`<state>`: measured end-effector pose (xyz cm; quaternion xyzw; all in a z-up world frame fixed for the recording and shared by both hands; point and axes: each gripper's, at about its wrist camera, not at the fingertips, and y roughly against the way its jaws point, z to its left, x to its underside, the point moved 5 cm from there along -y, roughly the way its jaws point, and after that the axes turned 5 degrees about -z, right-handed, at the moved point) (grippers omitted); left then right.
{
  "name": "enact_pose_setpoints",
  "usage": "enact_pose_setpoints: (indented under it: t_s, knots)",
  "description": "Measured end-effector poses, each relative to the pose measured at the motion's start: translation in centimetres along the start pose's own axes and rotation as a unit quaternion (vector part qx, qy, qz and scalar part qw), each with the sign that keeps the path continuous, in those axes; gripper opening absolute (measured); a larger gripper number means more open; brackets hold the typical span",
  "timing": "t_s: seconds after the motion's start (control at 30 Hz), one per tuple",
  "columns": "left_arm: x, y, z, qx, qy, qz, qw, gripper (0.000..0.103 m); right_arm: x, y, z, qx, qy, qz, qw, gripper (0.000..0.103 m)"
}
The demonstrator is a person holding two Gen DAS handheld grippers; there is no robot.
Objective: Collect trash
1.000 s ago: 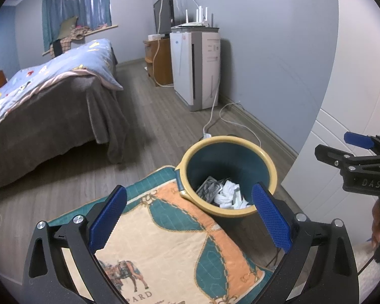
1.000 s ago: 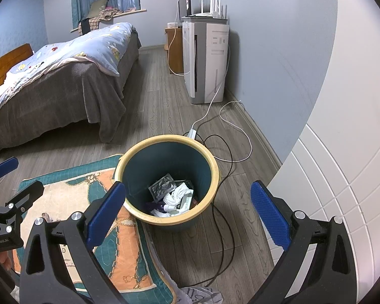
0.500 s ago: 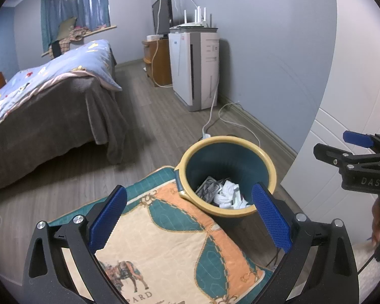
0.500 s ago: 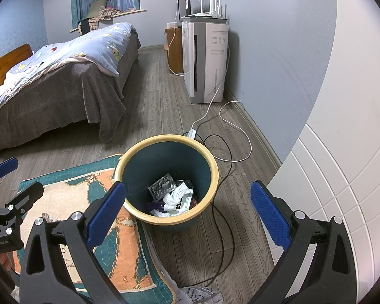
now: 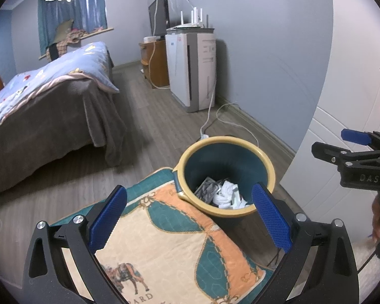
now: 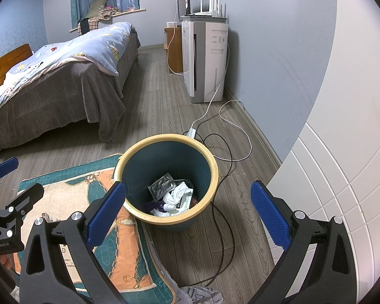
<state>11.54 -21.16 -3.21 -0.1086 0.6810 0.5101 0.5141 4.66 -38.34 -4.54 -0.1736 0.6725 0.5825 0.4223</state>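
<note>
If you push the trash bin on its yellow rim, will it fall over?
Probably it would tip or slide easily. The trash bin looks like thin plastic, tall for its base, and holds only a few crumpled papers, so it seems light. One side also seems to sit by the rug's edge, which might make it wobble.

teal bin (image 6: 166, 177) w/ yellow rim stands upright on the wood floor, open top, just right of the rug's far corner, rim touching the rug edge. trash sits at the bottom, approx a thin layer: silver blister pack (image 6: 162, 186) tilted at left, crumpled white tissue (image 6: 178, 193) in the middle, white printed paper and a dark wrapper at right.
</note>
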Motion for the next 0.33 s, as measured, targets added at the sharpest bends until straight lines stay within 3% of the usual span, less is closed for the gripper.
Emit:
enact_pose_setpoints:
  t_s: [0.2,0.33]
  knots:
    - [0.0,0.1,0.4,0.006,-0.004,0.009,0.9999,0.098,0.4,-0.7,-0.7,0.016,-0.008,0.014,1.000,0.097]
    - [-0.3,1.3,1.7,0.007,0.017,0.003,0.9998,0.098,0.9,-3.2,-0.7,0.048,-0.008,0.058,0.997,0.097]
